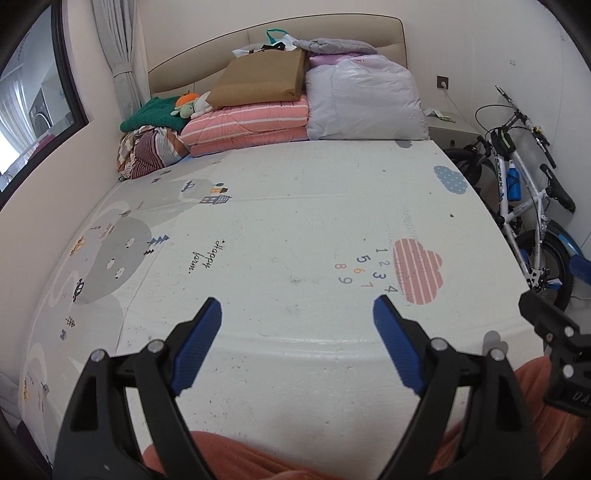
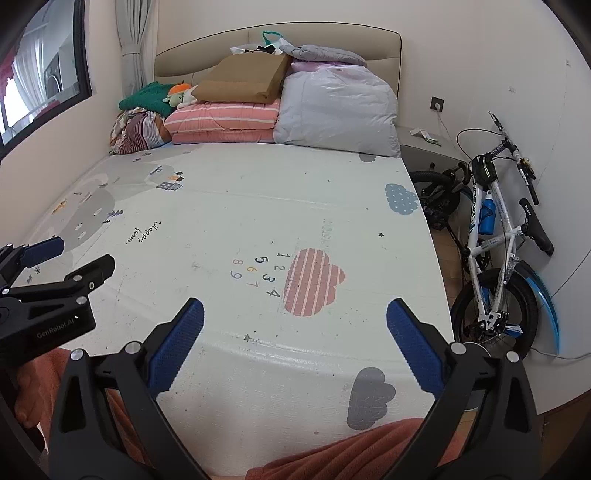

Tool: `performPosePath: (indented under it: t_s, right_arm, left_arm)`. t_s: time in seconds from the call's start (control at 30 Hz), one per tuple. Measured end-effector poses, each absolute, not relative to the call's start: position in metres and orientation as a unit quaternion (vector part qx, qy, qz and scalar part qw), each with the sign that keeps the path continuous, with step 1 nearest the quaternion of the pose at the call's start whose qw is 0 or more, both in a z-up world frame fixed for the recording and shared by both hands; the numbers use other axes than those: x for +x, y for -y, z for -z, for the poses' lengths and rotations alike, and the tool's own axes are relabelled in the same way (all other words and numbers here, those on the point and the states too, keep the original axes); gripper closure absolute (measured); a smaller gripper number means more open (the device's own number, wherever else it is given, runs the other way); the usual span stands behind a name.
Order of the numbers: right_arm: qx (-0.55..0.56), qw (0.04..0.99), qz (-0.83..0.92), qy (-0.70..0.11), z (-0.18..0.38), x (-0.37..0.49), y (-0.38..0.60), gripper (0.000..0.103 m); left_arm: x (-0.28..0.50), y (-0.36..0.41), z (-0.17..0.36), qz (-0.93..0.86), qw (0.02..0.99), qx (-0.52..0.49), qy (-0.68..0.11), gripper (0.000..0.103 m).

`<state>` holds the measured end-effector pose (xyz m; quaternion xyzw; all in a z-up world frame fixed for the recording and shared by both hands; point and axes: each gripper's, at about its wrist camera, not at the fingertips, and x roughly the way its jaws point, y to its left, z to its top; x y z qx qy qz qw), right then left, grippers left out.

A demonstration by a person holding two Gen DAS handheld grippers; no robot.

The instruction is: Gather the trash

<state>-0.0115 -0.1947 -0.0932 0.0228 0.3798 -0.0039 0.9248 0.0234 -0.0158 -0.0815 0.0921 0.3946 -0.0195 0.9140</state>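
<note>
The left gripper [image 1: 297, 310] is spread wide, its two blue padded fingers [image 1: 199, 343] far apart, and it holds nothing and touches nothing. It hangs above the near part of the bed [image 1: 295, 206], which is covered with a pale play mat [image 1: 280, 236] printed with clouds, numbers and small houses. The right gripper [image 2: 295, 310] is released in the same way, wide apart and empty, also above the mat, beside a pink striped cloud print [image 2: 314, 282]. In the right wrist view the left gripper shows at the left edge, and part of the right gripper shows at the right edge of the left wrist view, so the two are near each other, side by side.

No piece of trash can be told for sure on the mat; only small dark specks are seen, too small to identify, so its direction and its look cannot be given.

At the far end of the bed, against the headboard [image 1: 332, 33], lie folded pink striped blankets [image 1: 247, 122], a brown paper bag [image 1: 262, 77] on top of them, and a big grey pillow [image 1: 365, 99] just beside. A white bicycle [image 2: 495, 236] stands at the right of the bed, near the wall. Orange cloth [image 1: 229, 458] fills the bottom of both views.
</note>
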Motion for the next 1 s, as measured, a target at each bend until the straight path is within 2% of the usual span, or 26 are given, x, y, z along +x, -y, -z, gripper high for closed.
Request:
performPosePath:
  t_s: [0.43, 1.0]
  right_arm:
    - [0.033, 0.934, 0.007, -0.356, 0.048, -0.057, 0.206, 0.007]
    - [0.021, 0.938, 0.002, -0.346, 0.034, -0.071, 0.204, 0.007]
  left_arm:
    - [-0.016, 0.023, 0.03, 0.02, 0.922, 0.077, -0.379, 0.018]
    - [-0.032, 0.029, 0.015, 0.025, 0.926, 0.079, -0.37, 0.018]
